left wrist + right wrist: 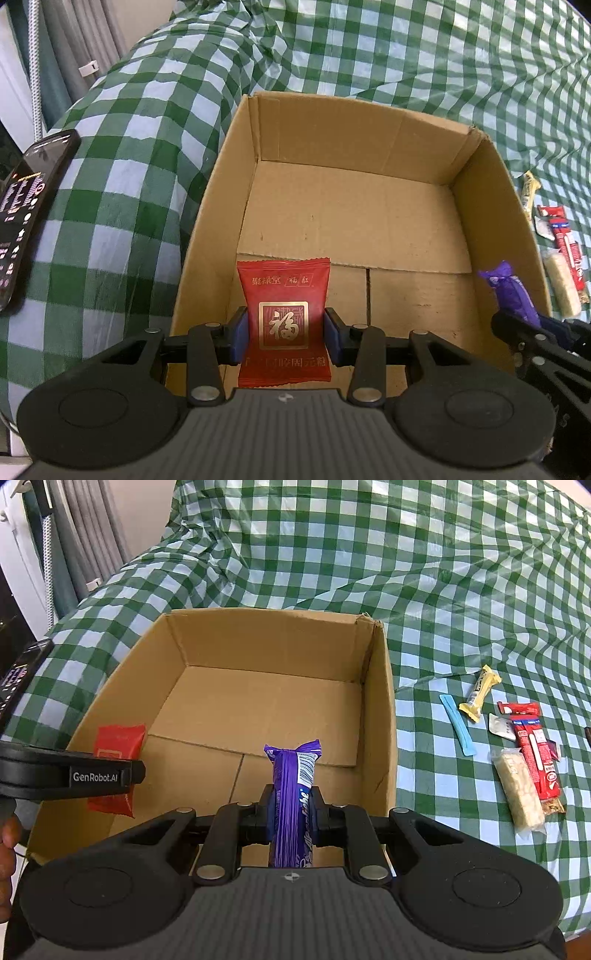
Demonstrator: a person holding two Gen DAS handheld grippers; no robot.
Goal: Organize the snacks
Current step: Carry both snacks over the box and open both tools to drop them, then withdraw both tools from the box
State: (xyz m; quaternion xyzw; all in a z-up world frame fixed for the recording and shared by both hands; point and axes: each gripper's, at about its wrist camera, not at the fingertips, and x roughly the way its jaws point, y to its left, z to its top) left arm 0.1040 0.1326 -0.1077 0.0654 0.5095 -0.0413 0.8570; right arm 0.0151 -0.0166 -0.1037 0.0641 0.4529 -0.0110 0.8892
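An open cardboard box [491, 206] [380, 716] sits on the green checked cloth, nothing lying on its floor. My left gripper [284, 332] is shut on a red snack packet [283, 295] with a gold emblem, held over the box's near left part. The same red packet [120, 738] shows in the right wrist view behind the left gripper's finger. My right gripper [291, 808] is shut on a purple candy bag [293, 794], held upright over the box's near edge. That purple bag [509, 291] appears at the right of the left wrist view.
Loose snacks lie on the cloth right of the box: a yellow bar [480, 692], a blue strip [458, 725], red packets [532, 749] and a pale rice bar [519, 790]. A black phone [26, 206] lies left of the box. Curtains hang at far left.
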